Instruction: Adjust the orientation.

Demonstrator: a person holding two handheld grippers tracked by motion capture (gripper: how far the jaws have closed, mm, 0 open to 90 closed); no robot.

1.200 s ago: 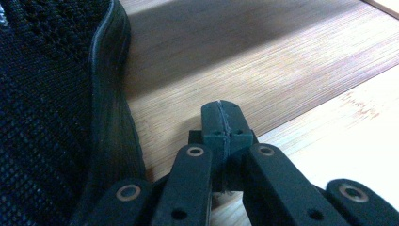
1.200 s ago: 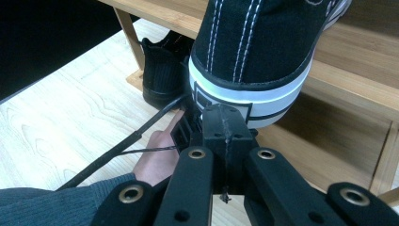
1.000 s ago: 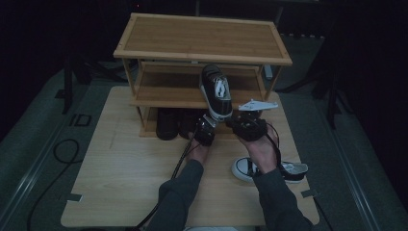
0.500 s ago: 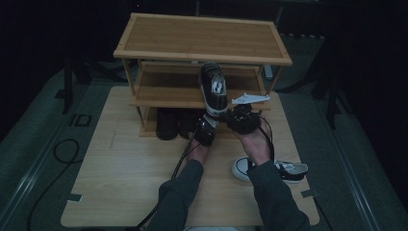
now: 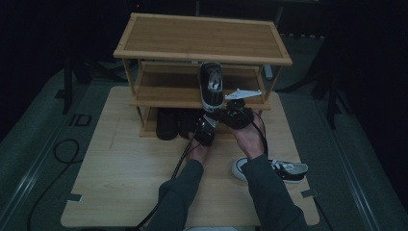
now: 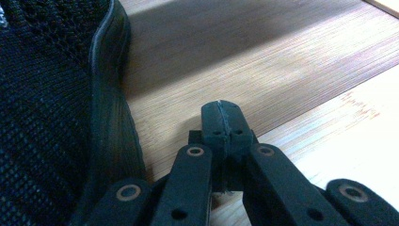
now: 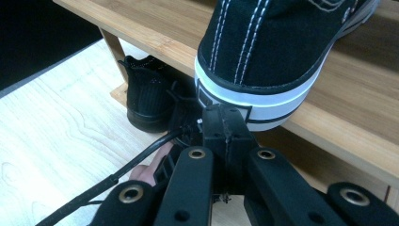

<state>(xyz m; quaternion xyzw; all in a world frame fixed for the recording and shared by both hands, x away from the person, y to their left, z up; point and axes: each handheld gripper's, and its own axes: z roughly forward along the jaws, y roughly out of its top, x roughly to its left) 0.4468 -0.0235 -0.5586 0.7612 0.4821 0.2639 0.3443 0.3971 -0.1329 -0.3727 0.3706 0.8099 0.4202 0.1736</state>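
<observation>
black-and-white sneaker (image 5: 211, 84) sits on the middle shelf of the wooden shoe rack (image 5: 202, 33), heel at the shelf's front edge.

the right gripper (image 7: 225, 123) is just in front of that heel, its jaws pressed together with nothing between them, the tips right beside the white sole band; from the high view it sits at the rack's front edge, right of centre. the left gripper (image 6: 224, 123) is lower, in front of the rack's bottom shelf, its jaws also shut and empty, close beside a black knit shoe (image 6: 51, 108) that lies on the bottom shelf. a second black-and-white sneaker (image 5: 272, 169) lies on the table (image 5: 115, 178), well in front of the rack and to its right, beside the person's right forearm.
</observation>
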